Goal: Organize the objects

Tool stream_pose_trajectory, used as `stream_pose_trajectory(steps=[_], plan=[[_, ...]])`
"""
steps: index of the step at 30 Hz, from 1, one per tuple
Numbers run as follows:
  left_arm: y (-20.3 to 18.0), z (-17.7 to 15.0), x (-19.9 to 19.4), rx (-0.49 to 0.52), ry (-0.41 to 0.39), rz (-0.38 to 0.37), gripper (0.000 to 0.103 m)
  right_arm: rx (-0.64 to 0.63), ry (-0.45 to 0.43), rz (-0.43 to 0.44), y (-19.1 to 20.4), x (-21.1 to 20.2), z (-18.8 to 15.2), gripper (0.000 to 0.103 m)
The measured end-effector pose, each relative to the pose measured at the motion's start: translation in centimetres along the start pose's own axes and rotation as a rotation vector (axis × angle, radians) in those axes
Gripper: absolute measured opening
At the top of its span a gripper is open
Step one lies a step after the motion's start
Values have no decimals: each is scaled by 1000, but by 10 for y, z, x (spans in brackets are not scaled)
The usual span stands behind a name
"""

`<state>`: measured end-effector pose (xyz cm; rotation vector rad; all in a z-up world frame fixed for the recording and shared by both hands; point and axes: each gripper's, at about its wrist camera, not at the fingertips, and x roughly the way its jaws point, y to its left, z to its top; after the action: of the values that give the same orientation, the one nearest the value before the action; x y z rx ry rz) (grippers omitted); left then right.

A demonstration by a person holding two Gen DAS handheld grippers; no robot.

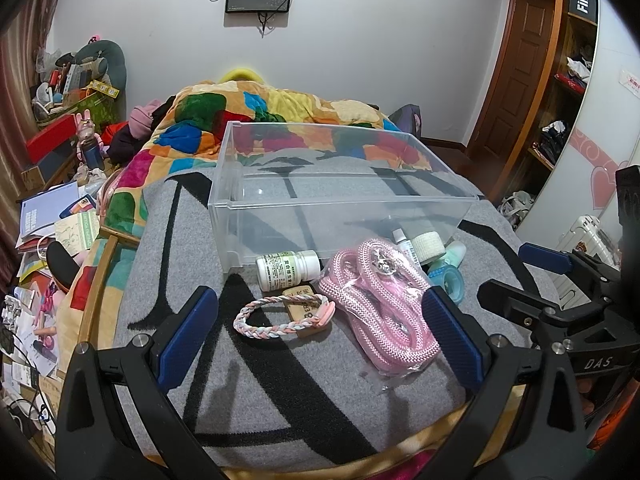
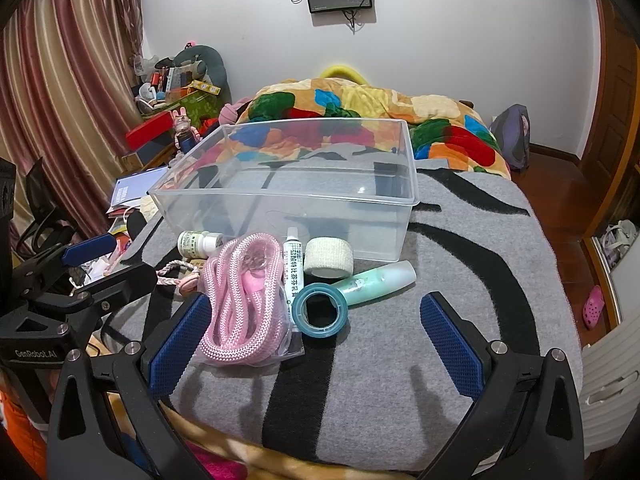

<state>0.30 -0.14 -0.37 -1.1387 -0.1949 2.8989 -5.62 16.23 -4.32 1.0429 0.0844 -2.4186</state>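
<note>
A clear plastic bin (image 1: 248, 204) (image 2: 404, 160) stands empty on a grey and black blanket (image 1: 280, 392) (image 2: 400, 380). In front of it lie a white pill bottle (image 1: 286, 269) (image 2: 198, 243), a braided bracelet (image 1: 280, 314), a wooden tag (image 1: 306, 308), a bagged pink rope (image 1: 380, 300) (image 2: 240, 300), a white tube (image 2: 291, 268), a gauze roll (image 2: 328, 260), a teal tape roll (image 2: 319, 310) and a green bottle (image 2: 376, 282). My left gripper (image 1: 320, 328) is open around the bracelet, above it. My right gripper (image 2: 314, 340) is open, near the tape roll.
A colourful quilt (image 1: 248, 108) is heaped behind the bin. Clutter of papers and boxes (image 1: 52, 220) covers the floor at left. A wardrobe (image 1: 560, 92) and a white suitcase (image 1: 588, 236) stand at right. The bed's near edge runs just below the grippers.
</note>
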Motion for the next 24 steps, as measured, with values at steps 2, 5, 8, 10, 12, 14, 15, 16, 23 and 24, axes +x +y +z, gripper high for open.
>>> stream_pose_trajectory(steps=[2, 5, 8, 10, 12, 14, 15, 16, 23, 24], plan=[[0, 0, 0, 0, 0, 0, 103, 0, 0, 2, 1, 0, 0, 103], [0, 0, 0, 0, 0, 0, 103, 0, 1, 3, 2, 0, 0, 103], [0, 0, 0, 0, 0, 0, 103, 0, 0, 3, 1, 0, 0, 103], [0, 0, 0, 0, 0, 0, 103, -1, 1, 4, 2, 0, 0, 103], [0, 0, 0, -1, 1, 0, 103, 0, 1, 4, 0, 0, 0, 103], [2, -2, 0, -2, 2, -1, 103, 1, 2, 8, 1, 0, 0, 103], [3, -3, 0, -3, 3, -1, 103, 1, 3, 9, 2, 0, 0, 103], [4, -4, 0, -4, 5, -1, 103, 0, 3, 9, 2, 0, 0, 103], [25, -17, 4, -32, 23, 38, 96, -8, 3, 4, -4, 1, -4, 103], [28, -18, 6, -35, 34, 48, 92, -5, 4, -1, -7, 3, -4, 102]])
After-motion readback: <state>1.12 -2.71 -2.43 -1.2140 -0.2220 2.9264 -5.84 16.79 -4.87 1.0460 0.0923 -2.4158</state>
